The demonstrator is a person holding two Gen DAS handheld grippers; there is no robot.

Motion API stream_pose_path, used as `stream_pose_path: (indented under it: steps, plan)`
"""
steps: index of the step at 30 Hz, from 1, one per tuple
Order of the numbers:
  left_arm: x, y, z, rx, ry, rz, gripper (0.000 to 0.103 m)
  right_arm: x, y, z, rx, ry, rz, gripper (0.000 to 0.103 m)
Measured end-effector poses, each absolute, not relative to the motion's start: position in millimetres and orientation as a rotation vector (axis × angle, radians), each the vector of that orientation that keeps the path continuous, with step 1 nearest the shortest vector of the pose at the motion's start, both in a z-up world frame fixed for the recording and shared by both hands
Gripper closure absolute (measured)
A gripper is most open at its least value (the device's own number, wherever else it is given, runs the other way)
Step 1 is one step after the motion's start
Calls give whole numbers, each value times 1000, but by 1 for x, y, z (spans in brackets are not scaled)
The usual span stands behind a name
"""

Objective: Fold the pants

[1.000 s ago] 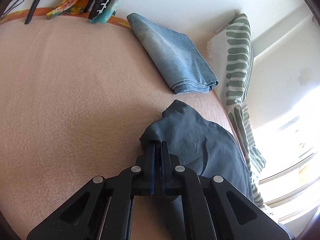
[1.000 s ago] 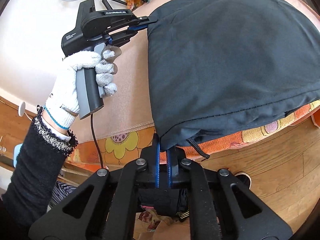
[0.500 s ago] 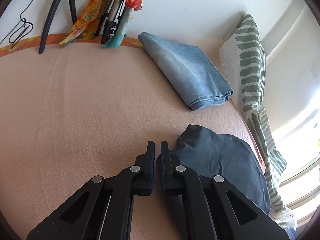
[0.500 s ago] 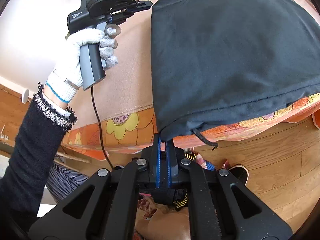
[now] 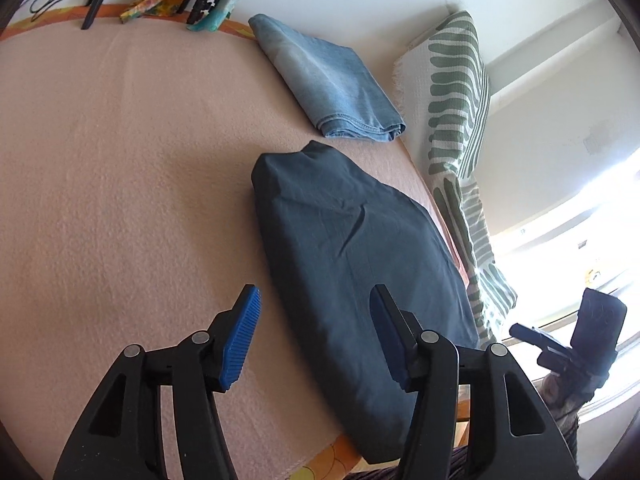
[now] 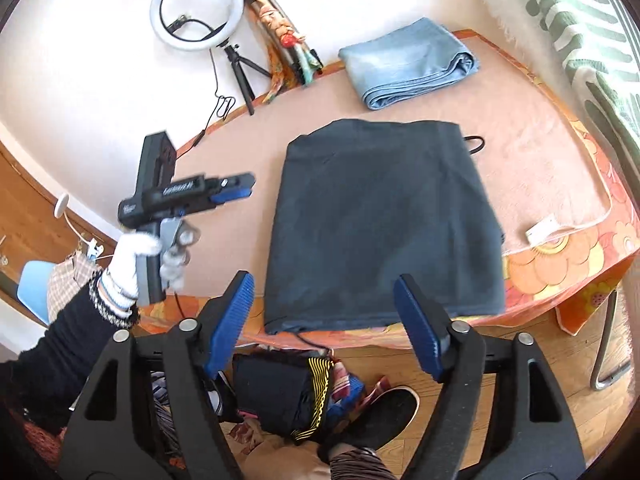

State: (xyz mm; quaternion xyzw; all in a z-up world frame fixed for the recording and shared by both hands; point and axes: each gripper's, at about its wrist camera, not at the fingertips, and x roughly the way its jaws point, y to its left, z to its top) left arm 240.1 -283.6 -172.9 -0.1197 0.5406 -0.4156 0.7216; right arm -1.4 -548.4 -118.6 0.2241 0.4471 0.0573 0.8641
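Note:
The dark navy pants [image 6: 384, 216] lie folded into a rectangle on the pink blanket [image 6: 532, 148], their near edge at the table's front edge; a black drawstring [image 6: 474, 142] pokes out at the far right. They also show in the left wrist view [image 5: 352, 264]. My left gripper [image 5: 316, 320] is open and empty, held above the left side of the pants; it also shows in the right wrist view [image 6: 236, 190]. My right gripper [image 6: 324, 300] is open and empty, pulled back off the table's front edge.
Folded light-blue jeans [image 6: 408, 62] lie at the back of the table. A ring light on a tripod [image 6: 198, 10] and colourful cloths [image 6: 288, 56] stand against the wall. A green-striped white throw [image 5: 456, 92] hangs at the right. Clothes [image 6: 296, 392] lie on the wooden floor below.
Both grippers have let go of the pants and opened. Both have pulled back and up from the cloth, which now lies flat and folded on the blanket.

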Motion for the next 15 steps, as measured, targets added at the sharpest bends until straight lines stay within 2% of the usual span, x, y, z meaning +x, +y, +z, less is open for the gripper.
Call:
stream_pose_path:
  steps: [3,8,15]
  plan:
    - [227,-289,-181,-278,1225,-935,47,18,-593,-127,474,953,56,25]
    - [219,-299,-194,-284,1271,-929,47,44,-661,-177,626,1010,81,25]
    - [222,-307,-205,-316,1299,-923,47,64,-698,-234,794,998,188,25]
